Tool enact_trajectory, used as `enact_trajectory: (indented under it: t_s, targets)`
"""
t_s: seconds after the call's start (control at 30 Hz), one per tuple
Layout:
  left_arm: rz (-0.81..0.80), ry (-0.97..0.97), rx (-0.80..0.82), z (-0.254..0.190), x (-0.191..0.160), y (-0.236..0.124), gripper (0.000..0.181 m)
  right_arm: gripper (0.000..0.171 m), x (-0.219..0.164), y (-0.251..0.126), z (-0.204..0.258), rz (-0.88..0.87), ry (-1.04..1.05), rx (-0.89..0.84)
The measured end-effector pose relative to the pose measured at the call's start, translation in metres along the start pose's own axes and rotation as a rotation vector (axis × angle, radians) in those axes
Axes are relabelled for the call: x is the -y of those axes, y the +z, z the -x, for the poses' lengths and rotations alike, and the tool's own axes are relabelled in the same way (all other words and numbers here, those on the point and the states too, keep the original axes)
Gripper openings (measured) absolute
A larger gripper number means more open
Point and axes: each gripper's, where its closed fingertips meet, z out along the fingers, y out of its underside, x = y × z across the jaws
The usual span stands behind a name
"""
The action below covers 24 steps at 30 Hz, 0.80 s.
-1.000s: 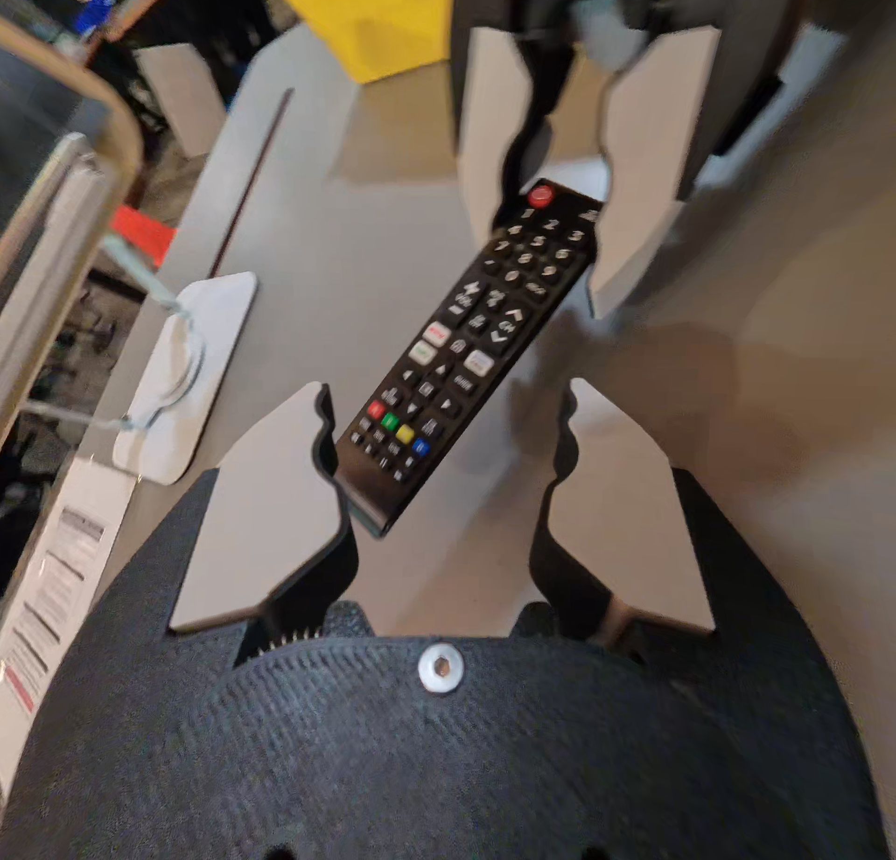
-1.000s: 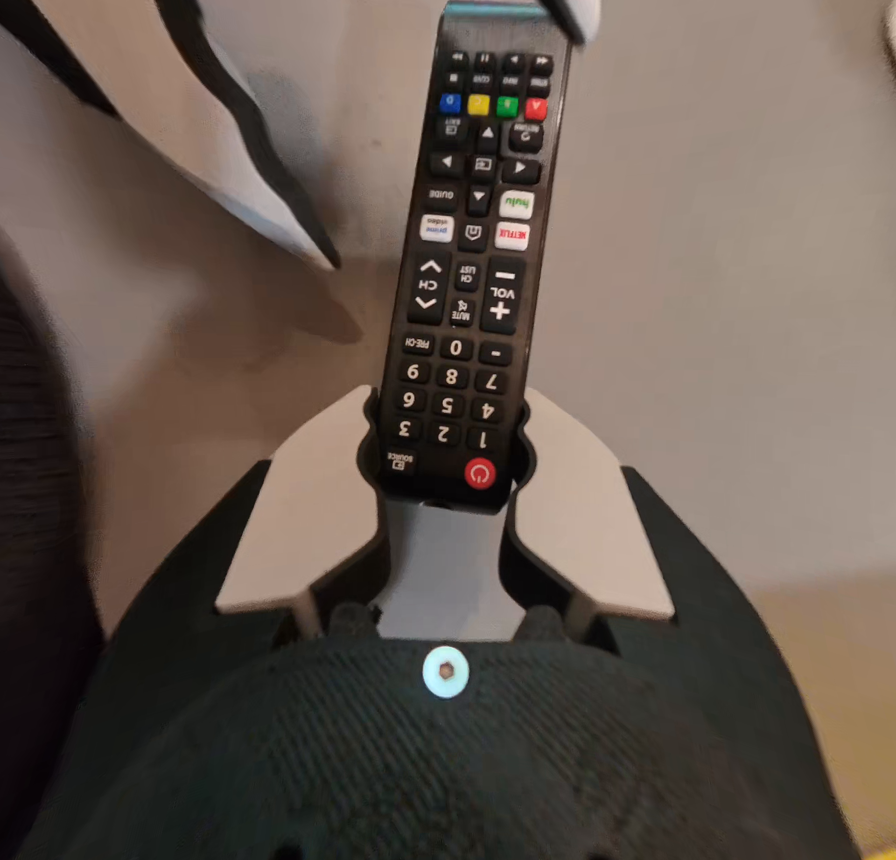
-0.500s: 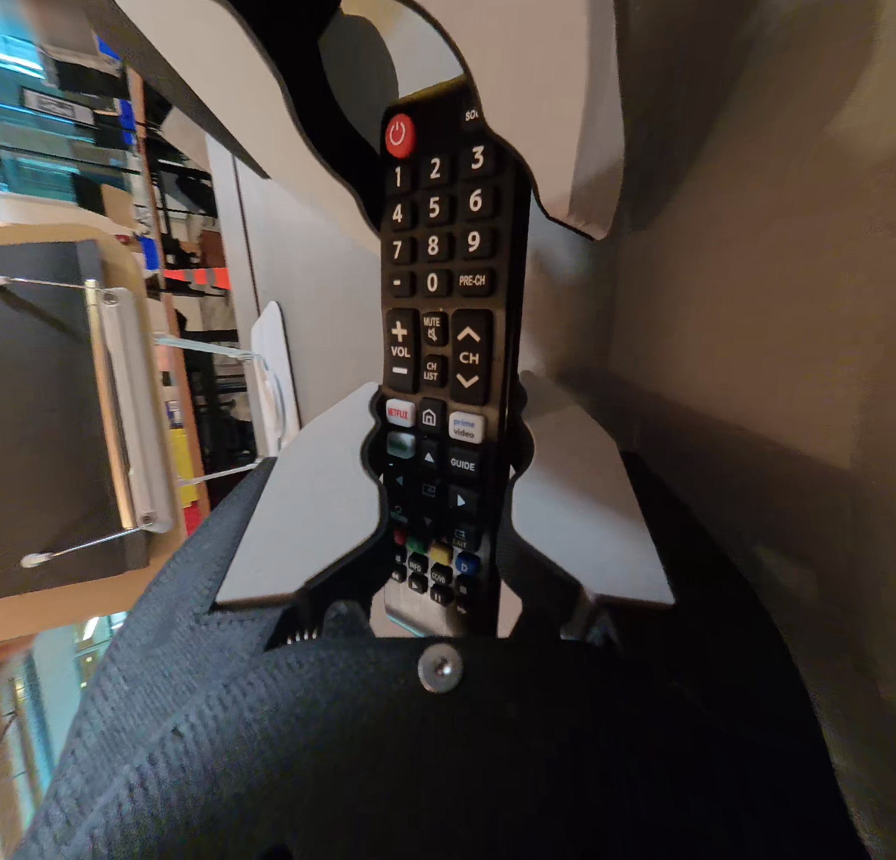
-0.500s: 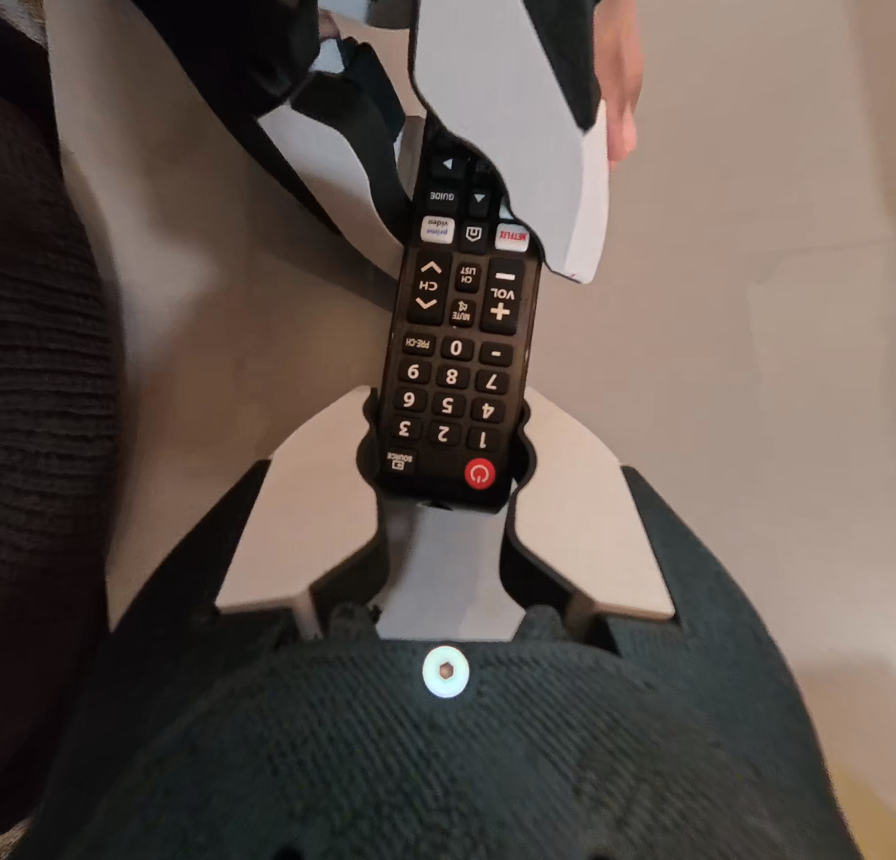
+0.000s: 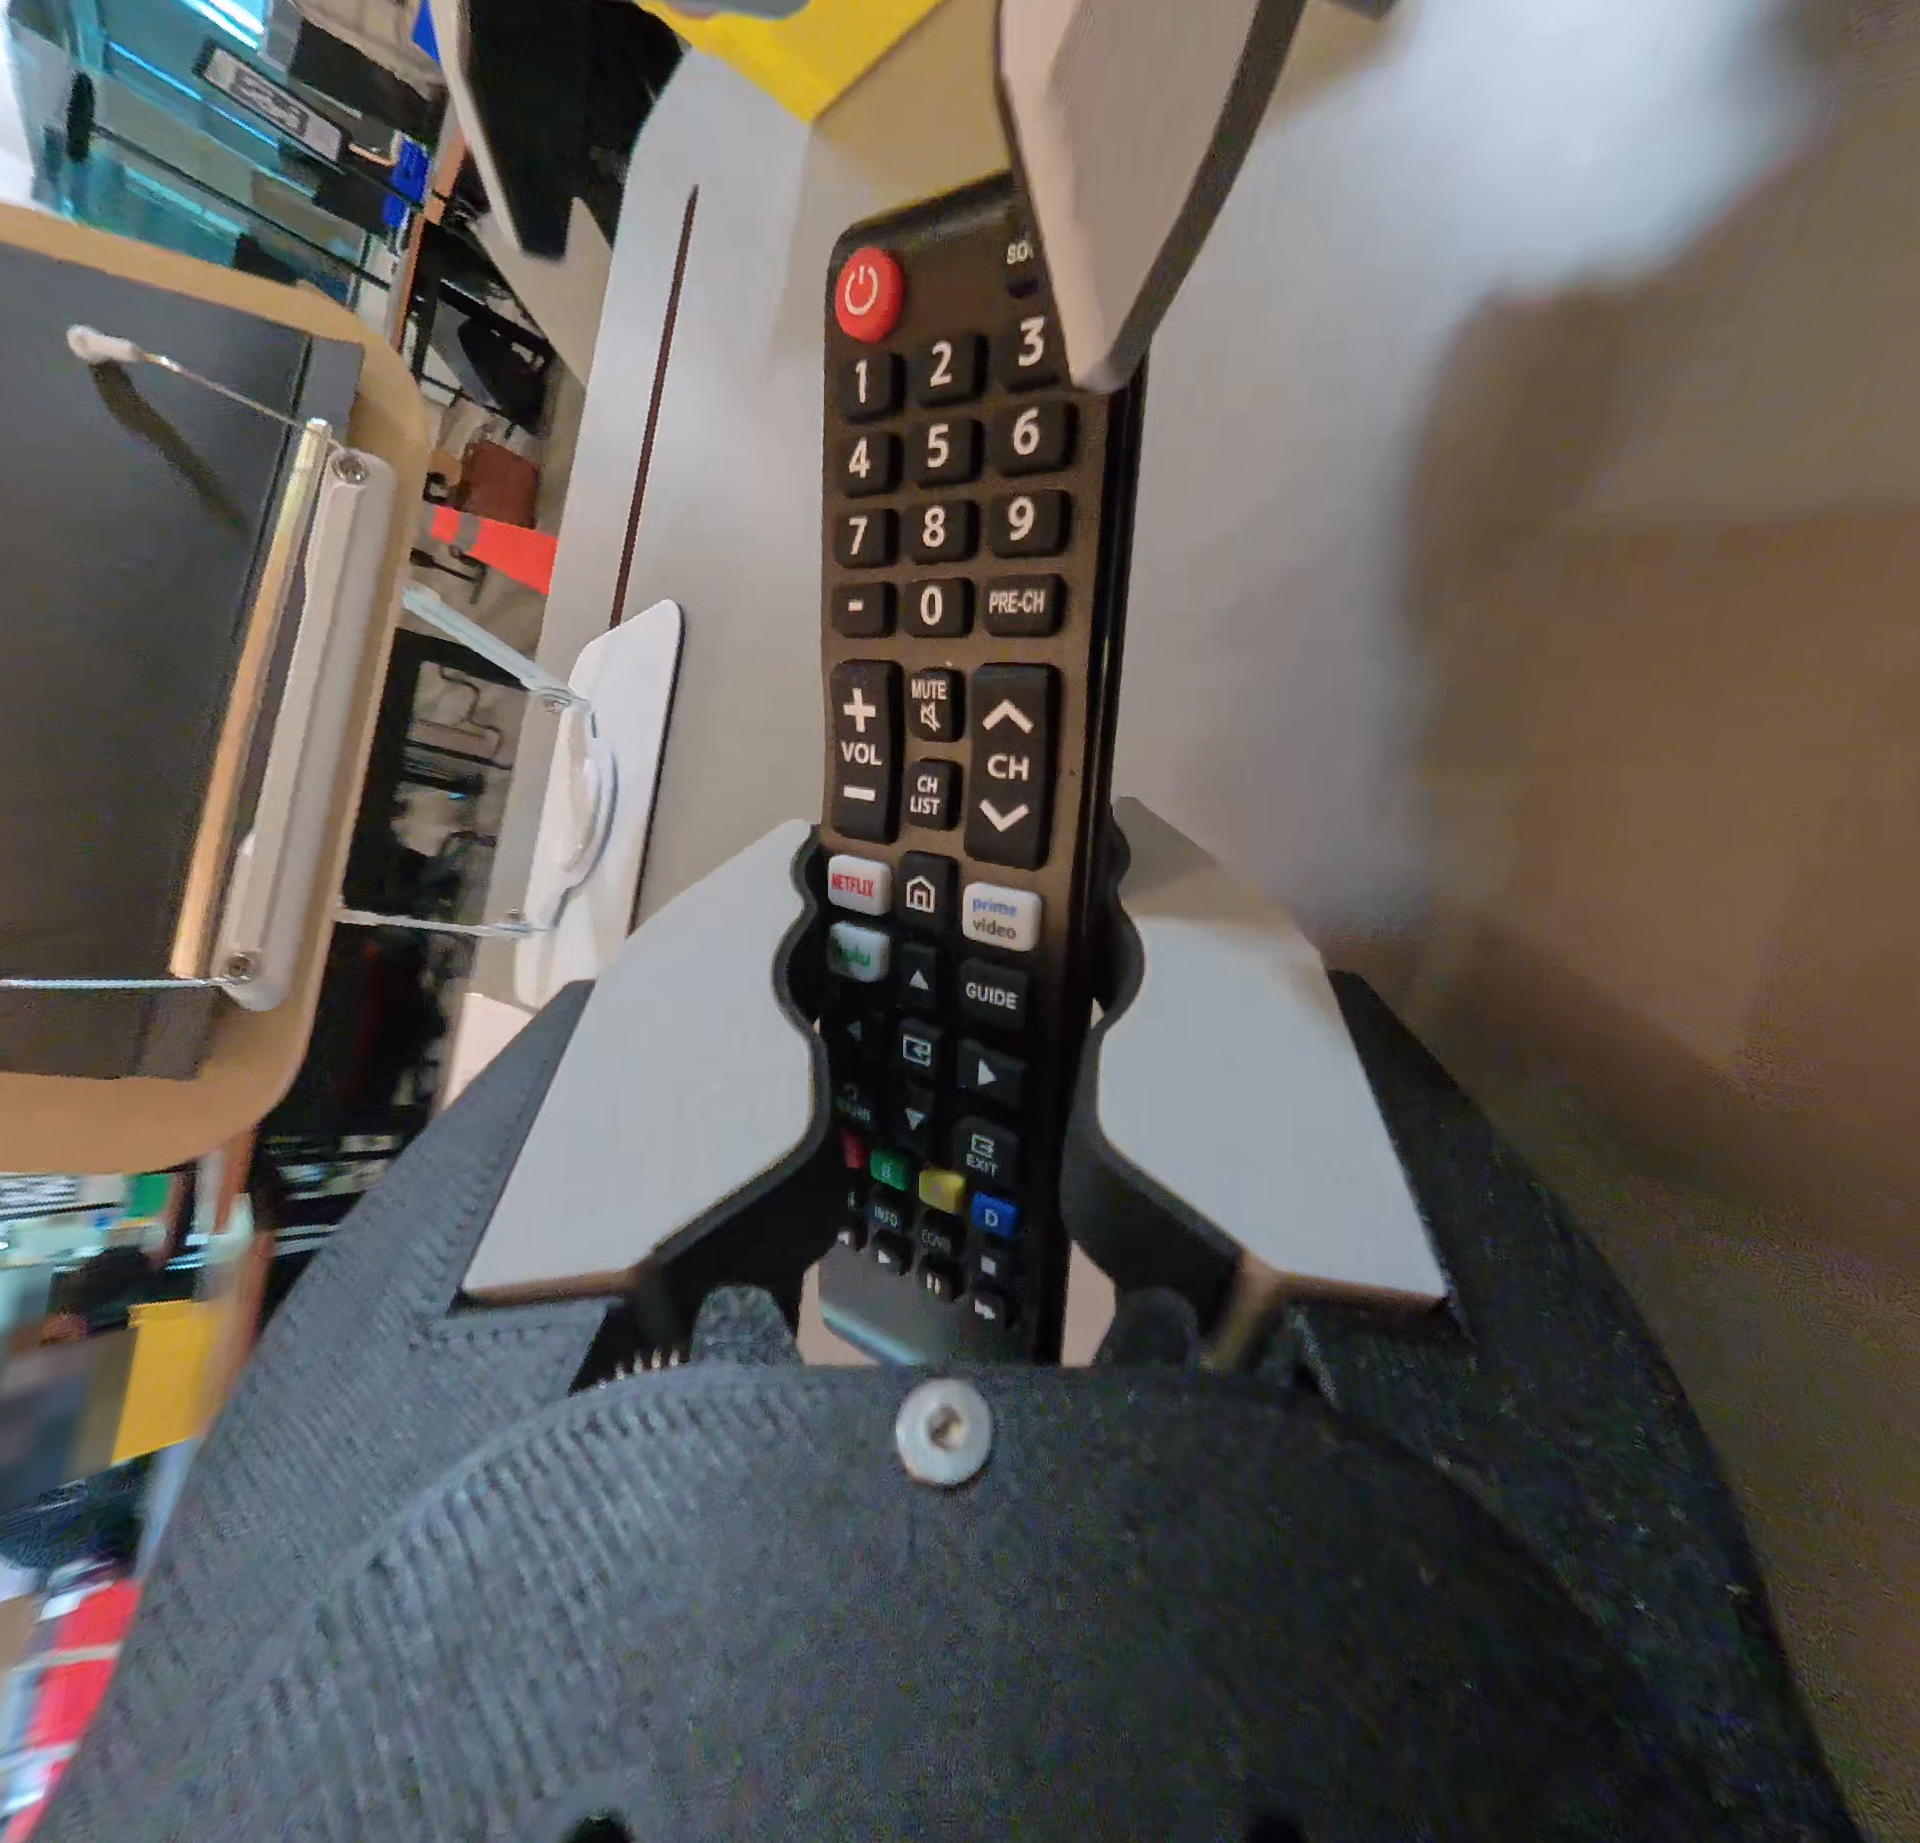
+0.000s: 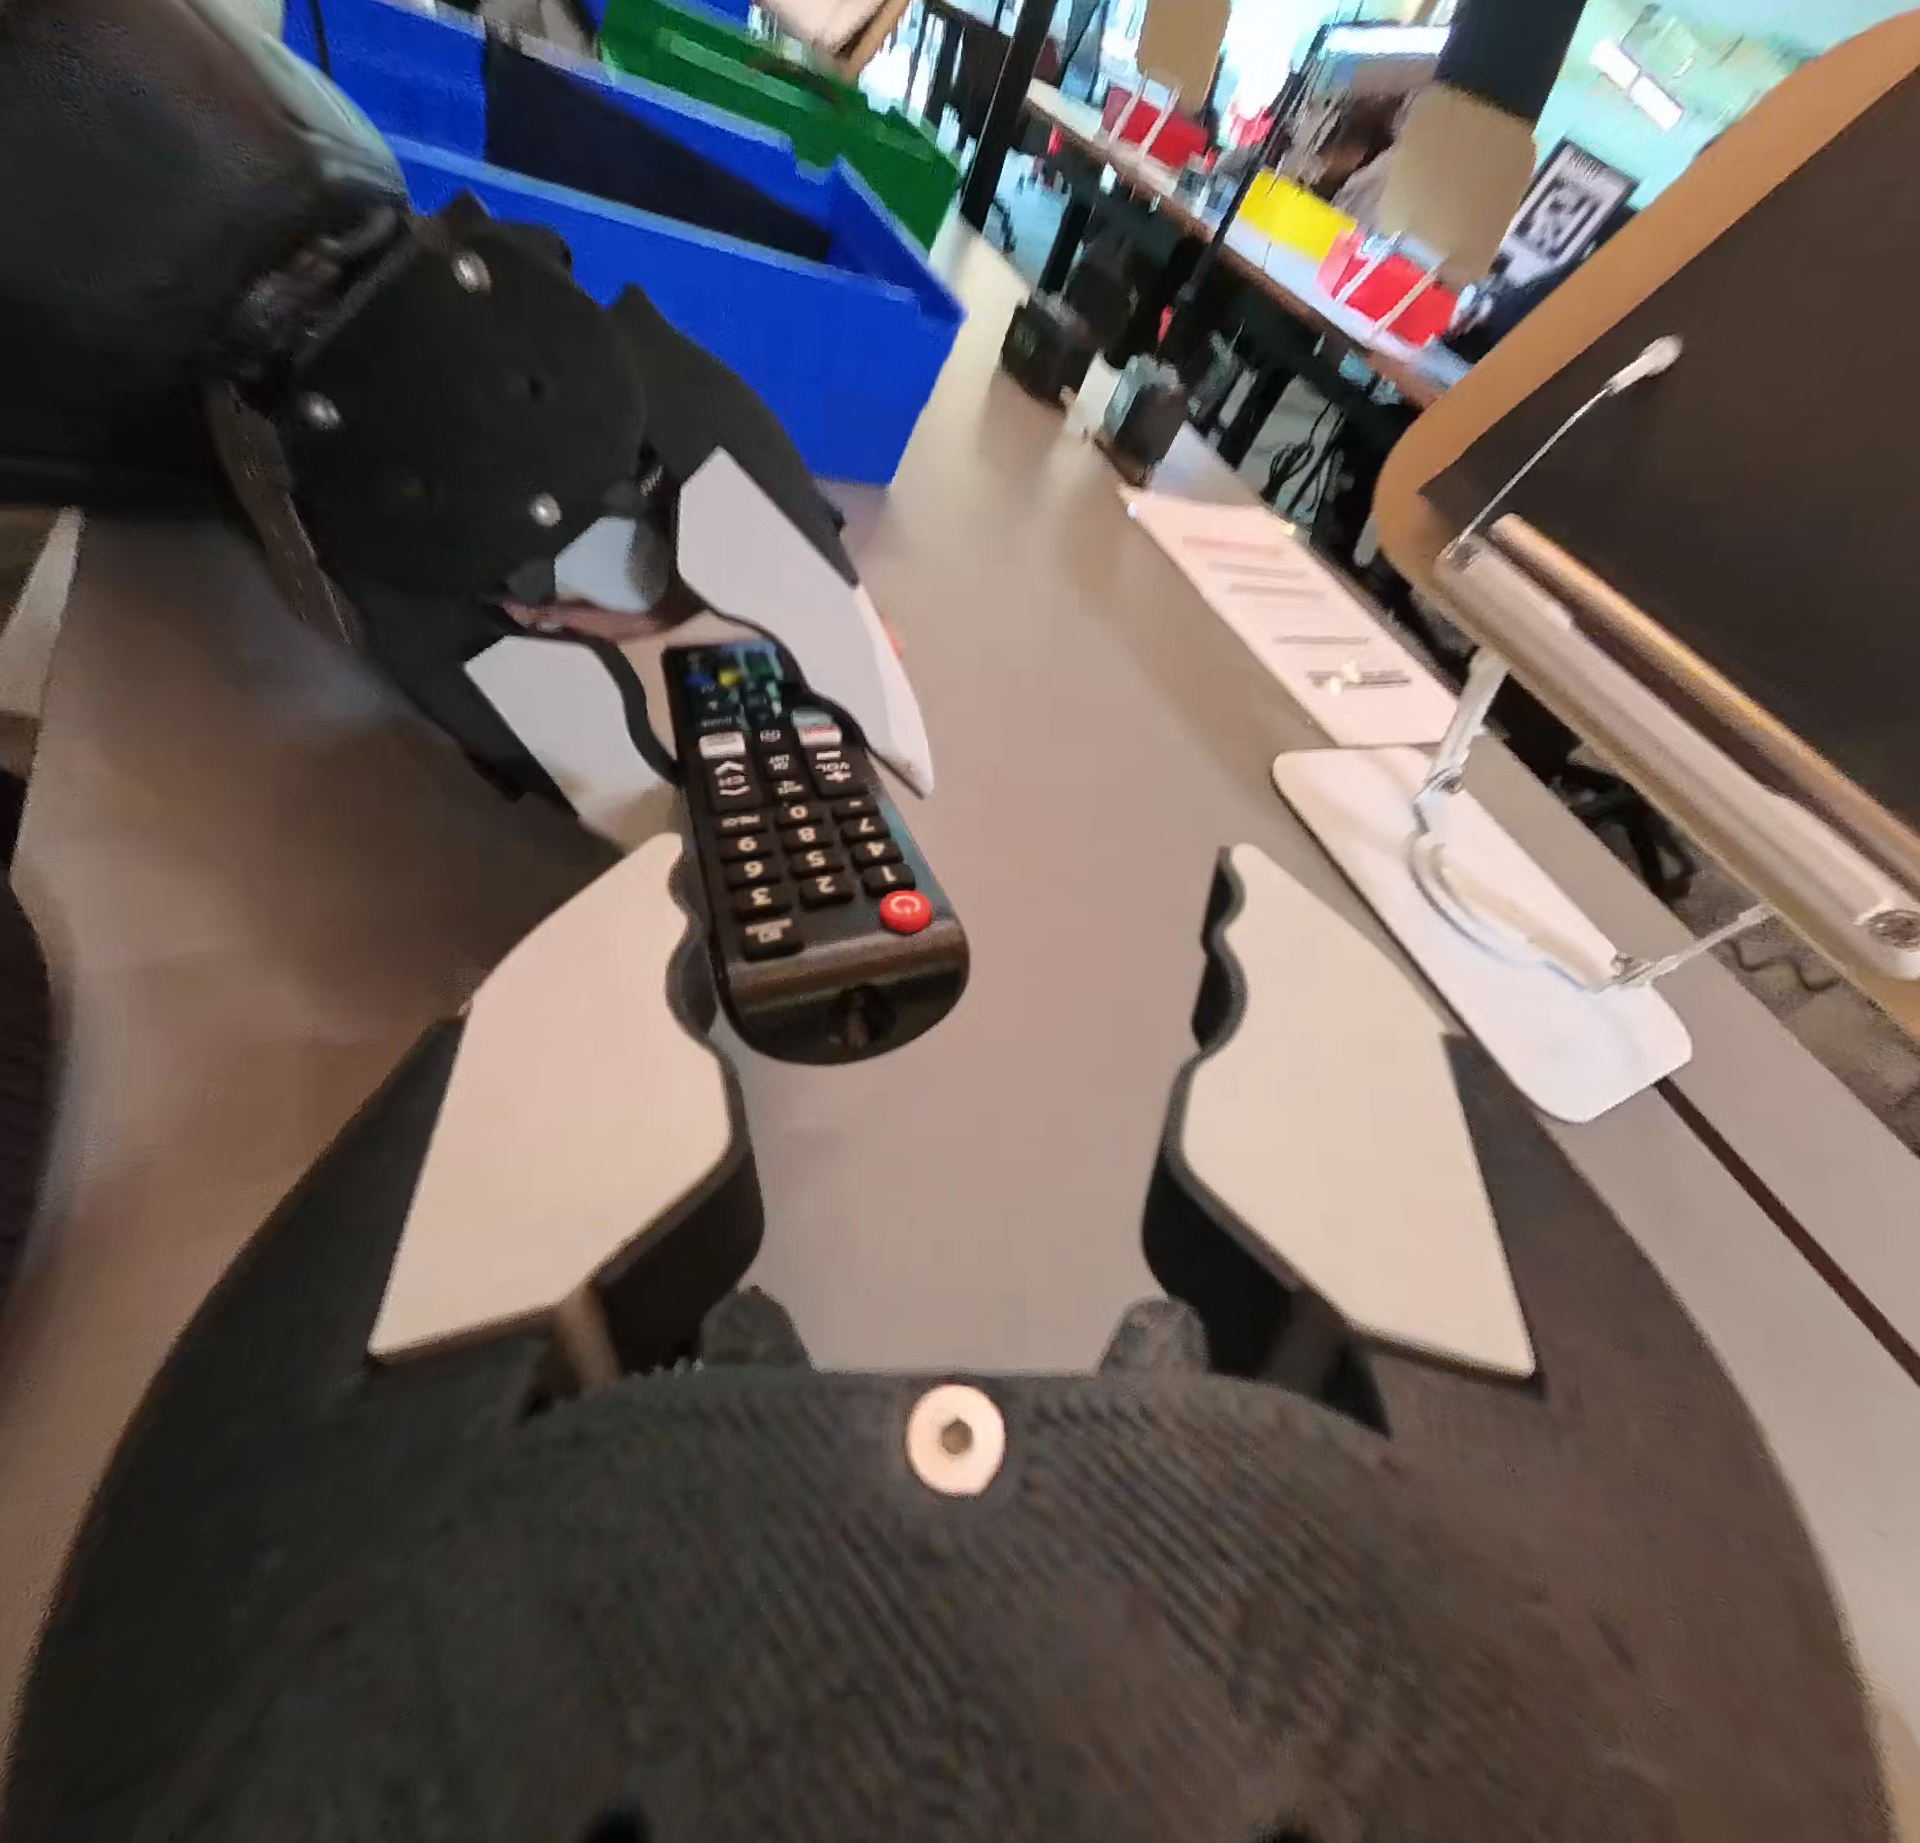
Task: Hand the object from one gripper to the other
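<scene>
In the left wrist view, the remote control (image 5: 945, 713) is clamped at its lower half between the fingers of the left gripper (image 5: 951, 946), just as half a second ago. What differs is the far end: the right gripper (image 5: 810, 131), then closed around the end with the red button, is now spread wide, one pale finger (image 5: 1122, 131) overlapping the remote's top right corner and the other lying well off to the left. Whether that finger touches the remote cannot be told. The lowest buttons are hidden in shadow between the jaws, and the right side of the picture is blurred.

In the right wrist view, the right gripper (image 6: 951, 972) is seen with its jaws wide apart and nothing between them; a moment earlier they were shut on the remote's end. The remote control (image 6: 810, 858) is held above the grey table (image 6: 1049, 671), its red-button end just beside the left-hand finger. Its far end is covered by the left gripper (image 6: 769, 697). A white stand base (image 6: 1475, 920) lies to the right, and blue bins (image 6: 727, 276) stand behind, blurred.
</scene>
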Motion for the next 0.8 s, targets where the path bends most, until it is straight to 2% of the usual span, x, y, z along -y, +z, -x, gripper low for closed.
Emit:
enact_trajectory:
  t_s: [0.23,0.37,0.63,0.8]
  targets:
    - [-0.149,-0.325,-0.12,0.004,0.014,-0.006,0.049,0.095,0.032,-0.017,-0.006,-0.232,0.071,0.009]
    - [-0.269,-0.499,-0.243,0.0,0.03,-0.012,0.049,0.094,0.045,-0.024,-0.001,-0.335,0.135,0.075]
    - [-0.781,-0.954,-0.754,-0.008,0.1,-0.067,0.05,0.085,0.07,-0.04,0.023,-0.57,0.364,0.346]
    - [-0.942,-1.092,-1.007,-0.013,0.121,-0.091,0.049,0.079,0.078,-0.04,0.04,-0.601,0.46,0.476]
